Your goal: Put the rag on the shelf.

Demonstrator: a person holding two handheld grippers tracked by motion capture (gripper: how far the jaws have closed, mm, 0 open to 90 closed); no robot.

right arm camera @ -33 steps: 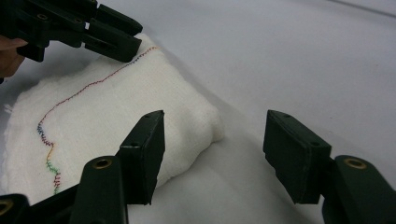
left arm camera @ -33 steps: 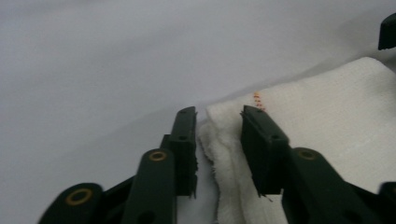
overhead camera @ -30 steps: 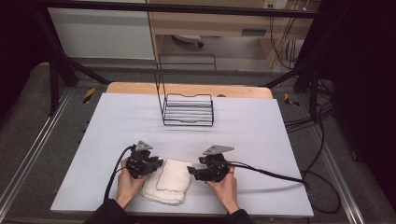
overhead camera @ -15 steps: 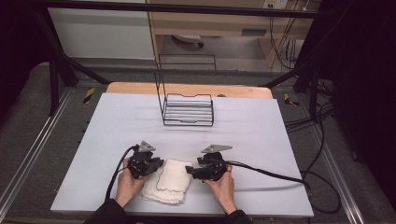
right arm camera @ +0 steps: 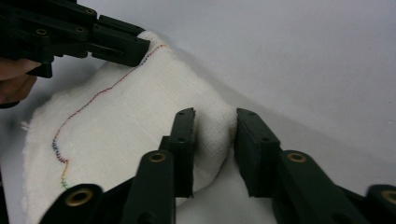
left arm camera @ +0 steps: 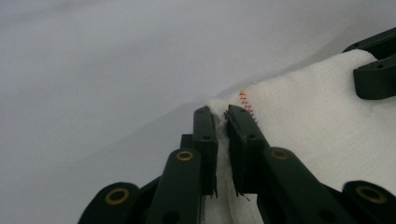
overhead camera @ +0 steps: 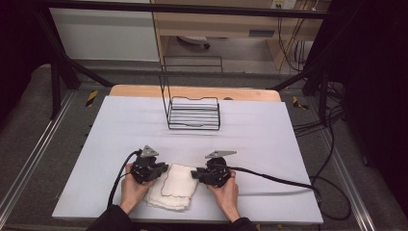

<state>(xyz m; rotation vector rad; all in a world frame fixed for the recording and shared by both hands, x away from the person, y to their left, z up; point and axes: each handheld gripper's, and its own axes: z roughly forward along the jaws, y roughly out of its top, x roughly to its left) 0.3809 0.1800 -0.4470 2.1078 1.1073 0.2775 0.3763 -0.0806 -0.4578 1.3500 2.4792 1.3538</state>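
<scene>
Both grippers are pinching the far corners of the white cloth [overhead camera: 172, 186], which is lying folded on the near part of the white table [overhead camera: 269, 139] between the person's hands: the left gripper [left arm camera: 222, 116] is clamped tight on a thin edge, while the right gripper [right arm camera: 212, 122], whose jaws have just been closing, is squeezing a thick bunched fold. To do this step well, the person is probably best off lifting both corners together and evenly, keeping the cloth taut so that neither corner slips. The cloth is looking soft and gauzy, with a wavy line of multicoloured stitching [right arm camera: 93, 98] along its hem.
</scene>
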